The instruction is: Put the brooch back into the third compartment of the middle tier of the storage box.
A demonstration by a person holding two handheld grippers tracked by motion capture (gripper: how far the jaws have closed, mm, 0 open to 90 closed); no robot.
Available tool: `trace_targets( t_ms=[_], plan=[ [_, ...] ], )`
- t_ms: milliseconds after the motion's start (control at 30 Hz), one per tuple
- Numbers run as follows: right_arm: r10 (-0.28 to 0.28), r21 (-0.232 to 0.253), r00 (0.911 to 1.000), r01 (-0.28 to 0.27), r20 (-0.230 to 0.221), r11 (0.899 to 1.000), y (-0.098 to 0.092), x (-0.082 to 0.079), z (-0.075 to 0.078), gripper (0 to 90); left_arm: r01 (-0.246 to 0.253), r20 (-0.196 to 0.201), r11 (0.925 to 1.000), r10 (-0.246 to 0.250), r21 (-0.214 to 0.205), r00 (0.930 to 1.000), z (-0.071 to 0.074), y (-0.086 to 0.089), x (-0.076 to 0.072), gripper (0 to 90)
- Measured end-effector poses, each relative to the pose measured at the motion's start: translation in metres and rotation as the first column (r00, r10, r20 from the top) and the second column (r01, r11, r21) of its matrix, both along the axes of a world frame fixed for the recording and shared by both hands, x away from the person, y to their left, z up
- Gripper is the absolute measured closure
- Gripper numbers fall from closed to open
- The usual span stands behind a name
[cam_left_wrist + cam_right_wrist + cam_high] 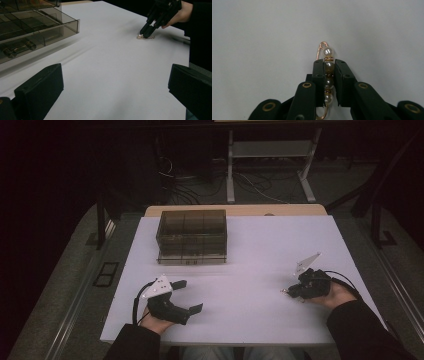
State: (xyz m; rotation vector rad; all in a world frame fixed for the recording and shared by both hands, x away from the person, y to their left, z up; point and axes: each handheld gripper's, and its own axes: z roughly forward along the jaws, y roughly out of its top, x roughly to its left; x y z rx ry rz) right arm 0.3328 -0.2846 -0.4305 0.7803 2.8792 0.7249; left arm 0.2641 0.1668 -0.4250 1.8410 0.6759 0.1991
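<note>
Dim room, white table [240, 245]. Pearl pin [328, 75] lies flat at the right, long axis running between the right gripper's [329, 68] pads, which are clamped on it. Left gripper [187, 296] gapes empty, well apart.

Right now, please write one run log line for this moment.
right gripper: shut on pearl pin | left gripper: open, idle | pin on table

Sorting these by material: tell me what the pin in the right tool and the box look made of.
Pearl pin: thin copper-gold wire, likely metal, strung with glossy cream beads that look like pearl, perhaps imitation. Drawer box: smoke-tinted see-through plastic, judging by the dividers visible through its walls.
</note>
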Motion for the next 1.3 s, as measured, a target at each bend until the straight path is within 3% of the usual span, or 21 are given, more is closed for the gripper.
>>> trace_targets(
  t_ms=[33, 100, 267, 767, 1300],
  plan=[
    [-0.031, 0.027, 0.9990, 0.032, -0.032, 0.999, -0.001, 0.001, 0.001, 80.6, 0.000, 0.000, 1.0000, 0.000, 0.000, 1.0000, 0.000, 0.000, 0.000, 0.0],
    [-0.046, 0.030, 0.9981, 0.048, -0.040, 0.998, -0.003, 0.002, 0.002, 80.6, 0.000, 0.001, 1.0000, 0.000, 0.000, 1.0000, 0.000, 0.000, 0.000, 0.0],
    [-0.058, 0.030, 0.9974, 0.059, -0.043, 0.998, -0.005, 0.003, 0.002, 80.7, -0.001, -0.001, 1.0000, 0.001, -0.001, 1.0000, 0.000, 0.000, 0.000, 0.0],
    [-0.081, 0.138, 0.9937, 0.091, -0.077, 0.986, -0.014, 0.004, 0.013, 80.6, -0.002, -0.001, 1.0000, 0.002, -0.002, 1.0000, 0.000, 0.000, 0.000, 0.0],
    [-0.058, 0.173, 0.9972, 0.065, -0.047, 0.983, -0.006, 0.008, 0.038, 80.6, -0.004, -0.001, 1.0000, 0.004, -0.005, 1.0000, 0.000, 0.001, 0.000, 0.0]
  ],
)
